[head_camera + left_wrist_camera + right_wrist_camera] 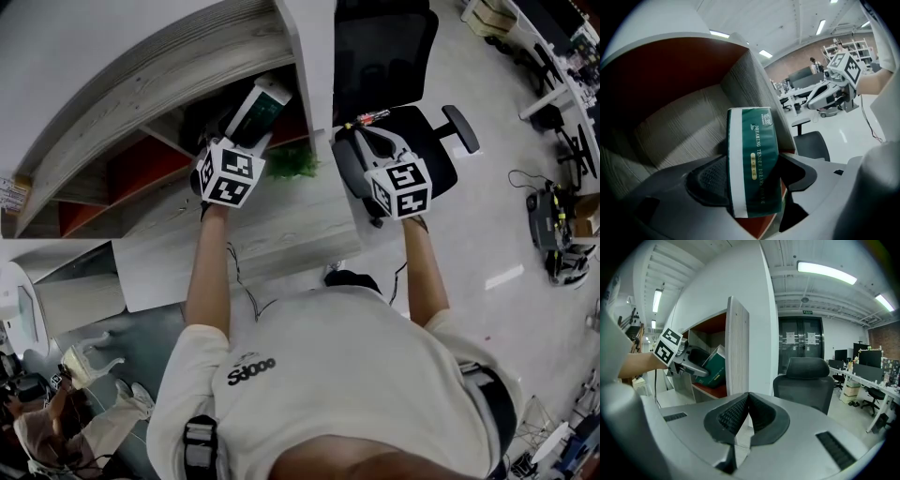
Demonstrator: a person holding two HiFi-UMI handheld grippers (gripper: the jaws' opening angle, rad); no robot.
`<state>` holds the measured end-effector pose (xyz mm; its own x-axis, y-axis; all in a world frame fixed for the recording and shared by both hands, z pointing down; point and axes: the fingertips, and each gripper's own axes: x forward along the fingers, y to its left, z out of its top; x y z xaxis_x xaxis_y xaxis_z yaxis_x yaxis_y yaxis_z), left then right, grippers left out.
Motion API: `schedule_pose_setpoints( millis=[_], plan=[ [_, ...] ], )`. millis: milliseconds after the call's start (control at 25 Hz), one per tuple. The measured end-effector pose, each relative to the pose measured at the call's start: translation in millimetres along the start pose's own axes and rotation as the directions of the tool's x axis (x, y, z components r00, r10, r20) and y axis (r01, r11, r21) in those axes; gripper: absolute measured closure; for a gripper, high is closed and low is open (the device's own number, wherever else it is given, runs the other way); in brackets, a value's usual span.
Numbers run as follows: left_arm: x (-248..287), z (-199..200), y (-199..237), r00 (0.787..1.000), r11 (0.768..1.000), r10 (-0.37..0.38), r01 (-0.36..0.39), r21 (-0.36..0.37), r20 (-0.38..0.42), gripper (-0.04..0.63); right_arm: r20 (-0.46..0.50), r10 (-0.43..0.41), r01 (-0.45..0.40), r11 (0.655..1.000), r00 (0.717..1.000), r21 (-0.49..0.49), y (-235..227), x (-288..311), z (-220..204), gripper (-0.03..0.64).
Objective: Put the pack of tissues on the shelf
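Pack of tissues (pixel 752 161) standing on end, squarely between the jaws of the left gripper (pixel 754 176), and the jaws are clamped on it, one dark ribbed pad against each flank. It juts well past the pads, its top end leaning forward into the shelf (pixel 754 84). Dark green wrapper, broad white stripe down the left edge. And there's print to read, running lengthwise down the green face in pale letters: "DREAMING TENDER DREAM", with the last letters lost in shadow near the bottom. A small gold label sits midway along the face and a logo sits at the top, both too small to read.

Over to the right gripper view: the pack of tissues sits tilted inside the open compartment, just behind the upright wood-grain side panel (pixel 737 352), above the red shelf board (pixel 712 390), the left gripper's jaws on it from the outside. From the head view, the pack pokes into that same opening above the pale wood-grain bench (pixel 281 225).

The right gripper (pixel 747 401) hangs well apart from all this, out beside the black office chair (pixel 806 380), its two pads pressed together at the tips with nothing between them.
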<state>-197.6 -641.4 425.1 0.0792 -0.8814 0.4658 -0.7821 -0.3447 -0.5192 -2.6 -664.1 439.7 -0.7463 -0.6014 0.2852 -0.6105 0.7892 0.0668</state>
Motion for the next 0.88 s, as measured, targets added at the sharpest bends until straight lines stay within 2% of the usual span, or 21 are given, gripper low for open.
schedule_pose_setpoints(
  millis=[80,200,240,320,480,560,720,800,880],
  plan=[
    [0,-6,1,0.997,0.996,0.052,-0.048,0.071,-0.059,0.256,0.001,-0.006,0.006,1.000,1.000,0.008,1,-2,0,0.623],
    [-1,-24,3,0.969,0.963,0.144,-0.091,0.253,-0.201,0.258,-0.002,-0.013,0.013,1.000,1.000,0.022,3,-6,-2,0.623],
    [-1,-29,2,0.961,0.953,0.158,-0.088,0.289,-0.228,0.258,-0.003,-0.015,0.015,1.000,1.000,0.027,4,-8,-3,0.623],
    [1,-31,0,0.959,0.945,0.152,-0.070,0.319,-0.241,0.255,-0.003,-0.022,0.022,0.999,1.000,0.038,3,-11,-5,0.623],
    [13,-30,-15,0.966,0.941,0.097,-0.012,0.337,-0.239,0.245,-0.006,-0.033,0.033,0.998,0.999,0.044,6,-16,-7,0.623],
    [17,-31,-16,0.965,0.946,0.103,-0.020,0.325,-0.241,0.235,-0.012,-0.035,0.036,0.998,0.999,0.042,8,-18,-9,0.623],
    [15,-29,-16,0.972,0.961,0.091,-0.028,0.275,-0.219,0.225,-0.029,-0.051,0.053,0.996,0.998,0.075,3,-26,-19,0.623],
    [10,-27,-26,0.977,0.968,0.059,-0.006,0.252,-0.206,0.225,-0.030,-0.058,0.060,0.994,0.998,0.096,2,-31,-22,0.623],
    [8,-27,-36,0.982,0.980,0.009,0.028,0.195,-0.187,0.227,-0.029,-0.062,0.064,0.993,0.998,0.103,2,-34,-24,0.623]
  ],
)
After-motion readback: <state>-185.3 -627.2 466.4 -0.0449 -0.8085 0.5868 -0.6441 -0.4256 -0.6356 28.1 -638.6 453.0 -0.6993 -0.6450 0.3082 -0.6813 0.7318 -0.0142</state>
